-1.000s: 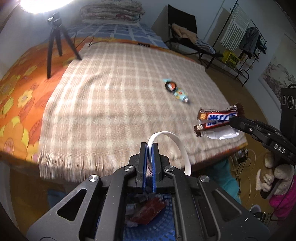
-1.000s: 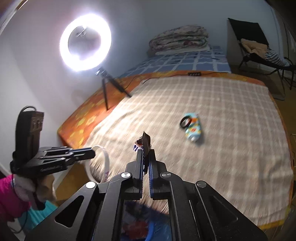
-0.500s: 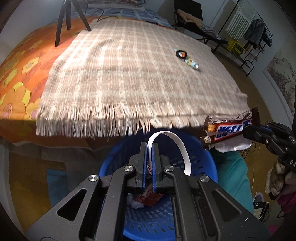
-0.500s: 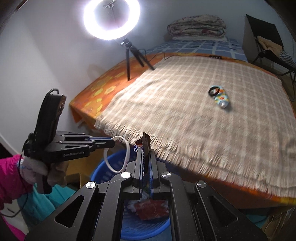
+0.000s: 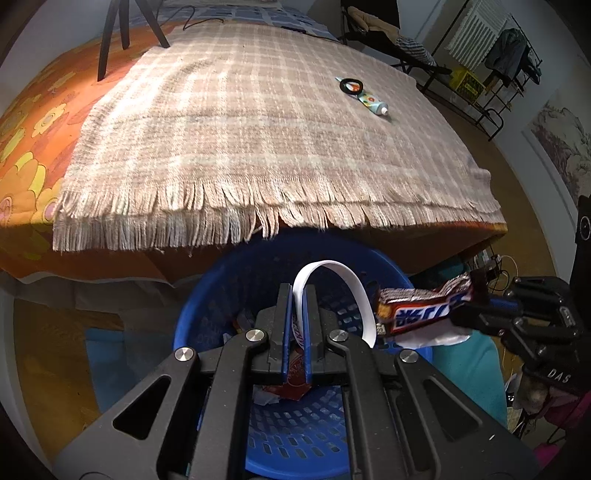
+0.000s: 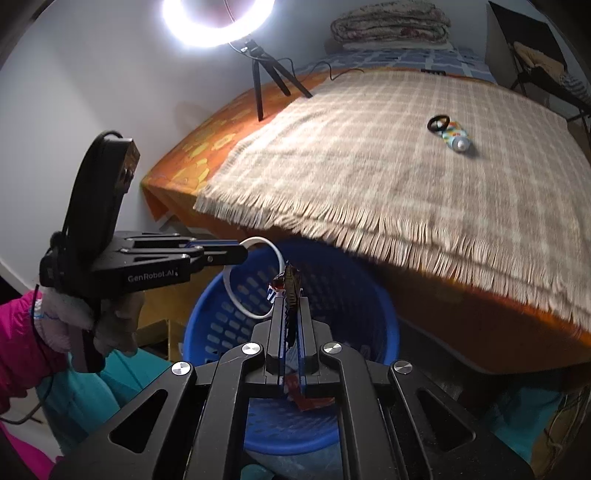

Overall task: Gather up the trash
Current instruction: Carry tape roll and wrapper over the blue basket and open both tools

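We hold 2 grippers above a blue perforated basket [image 5: 207,325] that stands on the floor just in front of the bed's foot edge. The left gripper [image 5: 295,317] points steeply down over the basket, its jaws pressed together on a white paper strip [image 5: 354,280], which arcs up from between the fingers and curls down to the right. From the right wrist camera, that same strip [image 6: 236,295] loops off the tip of the left gripper [image 6: 236,254], held by a hand in a pale glove [image 6: 110,328] with a pink sleeve [image 6: 22,343].

The right gripper [image 6: 291,314] is clamped on a brown chocolate bar wrapper [image 6: 290,284], seen edge-on and sticking up between the fingers. In the left wrist camera the wrapper [image 5: 424,306] hangs over the basket's right rim, lettering upside down, with a scrap of white paper [image 5: 436,338] beneath it, and the right gripper [image 5: 476,314] reaches in from the right.

Inside the basket lies a red crumpled wrapper [image 6: 310,400], with more scraps partly hidden behind the fingers.

On the bed, a beige checked blanket [image 5: 258,140] with a fringe covers an orange flowered bedspread [image 5: 29,147]. Well back on the blanket lie a small patterned tube [image 5: 373,103] and a black ring [image 5: 351,85], touching each other. A tripod [image 6: 266,77] stands on the bed under a lit ring light [image 6: 218,22].
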`<state>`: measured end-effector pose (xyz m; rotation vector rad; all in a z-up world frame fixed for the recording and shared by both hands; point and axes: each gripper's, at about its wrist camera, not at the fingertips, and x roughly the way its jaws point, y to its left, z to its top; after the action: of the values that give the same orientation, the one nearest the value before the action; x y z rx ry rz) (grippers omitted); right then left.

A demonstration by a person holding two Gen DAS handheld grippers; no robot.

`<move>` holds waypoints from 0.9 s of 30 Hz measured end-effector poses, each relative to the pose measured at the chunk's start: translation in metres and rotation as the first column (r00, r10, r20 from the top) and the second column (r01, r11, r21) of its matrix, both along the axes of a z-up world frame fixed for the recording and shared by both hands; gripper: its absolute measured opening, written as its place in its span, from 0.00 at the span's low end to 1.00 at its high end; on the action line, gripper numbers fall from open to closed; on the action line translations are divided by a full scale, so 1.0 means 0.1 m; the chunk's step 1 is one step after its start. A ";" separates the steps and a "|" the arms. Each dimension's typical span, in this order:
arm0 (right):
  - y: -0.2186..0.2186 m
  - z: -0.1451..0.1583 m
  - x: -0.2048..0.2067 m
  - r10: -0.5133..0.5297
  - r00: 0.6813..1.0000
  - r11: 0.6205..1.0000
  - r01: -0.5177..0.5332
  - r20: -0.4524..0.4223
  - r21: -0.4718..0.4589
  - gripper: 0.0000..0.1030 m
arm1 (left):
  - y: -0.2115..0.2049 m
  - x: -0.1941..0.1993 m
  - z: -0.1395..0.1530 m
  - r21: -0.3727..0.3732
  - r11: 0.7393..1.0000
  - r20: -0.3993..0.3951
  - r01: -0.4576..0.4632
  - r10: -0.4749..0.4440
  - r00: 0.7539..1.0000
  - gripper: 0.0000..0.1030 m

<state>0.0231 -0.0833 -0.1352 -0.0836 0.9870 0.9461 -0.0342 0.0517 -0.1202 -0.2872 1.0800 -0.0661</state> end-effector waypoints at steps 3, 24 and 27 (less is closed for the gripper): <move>0.01 -0.05 -0.04 0.005 1.000 1.000 -0.005 -0.011 -0.009 0.03 | -0.02 -0.01 -0.03 -0.001 1.000 -0.011 0.003 -0.003 1.000 0.04; 0.03 -0.24 -0.11 -0.003 0.999 0.996 0.000 -0.041 -0.087 0.51 | -0.05 0.02 -0.06 0.009 1.000 -0.020 -0.004 0.004 1.000 0.34; 0.03 -0.25 -0.11 -0.011 0.999 0.994 0.008 -0.032 -0.106 0.57 | -0.03 0.02 -0.03 0.013 1.000 -0.009 -0.013 0.013 1.000 0.52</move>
<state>0.0124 -0.0806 -0.1603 -0.1527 1.0664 0.8885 -0.0324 0.0490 -0.1237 -0.2827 1.0870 -0.0462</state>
